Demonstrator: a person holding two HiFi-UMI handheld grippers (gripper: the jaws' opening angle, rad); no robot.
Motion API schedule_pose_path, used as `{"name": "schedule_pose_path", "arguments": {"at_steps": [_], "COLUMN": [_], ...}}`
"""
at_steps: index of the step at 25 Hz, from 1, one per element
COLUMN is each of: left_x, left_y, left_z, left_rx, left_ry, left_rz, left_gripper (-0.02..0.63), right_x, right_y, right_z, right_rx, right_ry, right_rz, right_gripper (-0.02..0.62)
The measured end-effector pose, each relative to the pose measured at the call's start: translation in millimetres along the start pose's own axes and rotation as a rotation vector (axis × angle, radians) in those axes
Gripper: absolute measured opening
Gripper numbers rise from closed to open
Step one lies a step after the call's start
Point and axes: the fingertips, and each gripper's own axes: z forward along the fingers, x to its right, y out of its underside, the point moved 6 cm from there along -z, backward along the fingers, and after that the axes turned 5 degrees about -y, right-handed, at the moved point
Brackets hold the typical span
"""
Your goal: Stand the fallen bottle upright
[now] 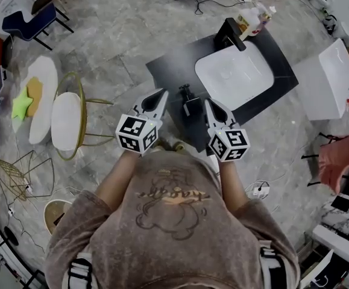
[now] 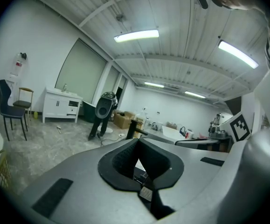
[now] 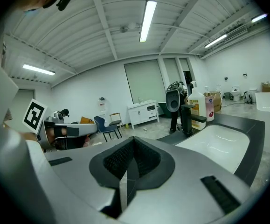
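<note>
A few bottles [image 1: 254, 18] stand grouped at the far end of the black counter [image 1: 162, 68], beside the black faucet [image 1: 229, 34]. In the right gripper view a translucent bottle [image 3: 196, 105] and a pink-labelled one [image 3: 210, 107] stand upright behind that faucet [image 3: 189, 118]. I cannot make out a fallen bottle. My left gripper [image 1: 161, 96] [image 2: 139, 164] and right gripper [image 1: 209, 105] [image 3: 134, 160] hover side by side at the counter's near end, both shut and holding nothing, far from the bottles.
A white sink basin [image 1: 234, 71] is set in the counter. A small black fixture [image 1: 189, 101] stands between my grippers. A round gold-framed stool [image 1: 69, 116] is on the floor to the left, and a white cabinet [image 1: 331, 80] stands on the right. Cables lie on the floor.
</note>
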Motion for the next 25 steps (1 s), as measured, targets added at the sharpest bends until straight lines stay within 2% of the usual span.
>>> {"name": "schedule_pose_path", "arguments": {"at_steps": [4, 5, 9, 18, 25], "left_x": [2, 2, 2, -7, -14], "left_y": [1, 1, 0, 1, -1], "left_z": [3, 4, 10, 18, 23], "left_rx": [0.000, 0.000, 0.001, 0.006, 0.006], "left_ry": [-0.014, -0.018, -0.027, -0.056, -0.081], "left_rz": [-0.003, -0.002, 0.000, -0.006, 0.000], "left_gripper": [0.018, 0.018, 0.018, 0.018, 0.018], "right_x": [7, 8, 14, 22, 37], "right_y": [-2, -2, -1, 5, 22], "right_z": [7, 10, 20, 46, 80], "right_rx": [-0.010, -0.017, -0.044, -0.119, -0.232], "right_ry": [-0.021, -0.035, -0.078, -0.140, -0.199], "right_rz": [0.010, 0.018, 0.026, 0.045, 0.020], "right_gripper": [-0.008, 0.034, 0.070, 0.211, 0.225]}}
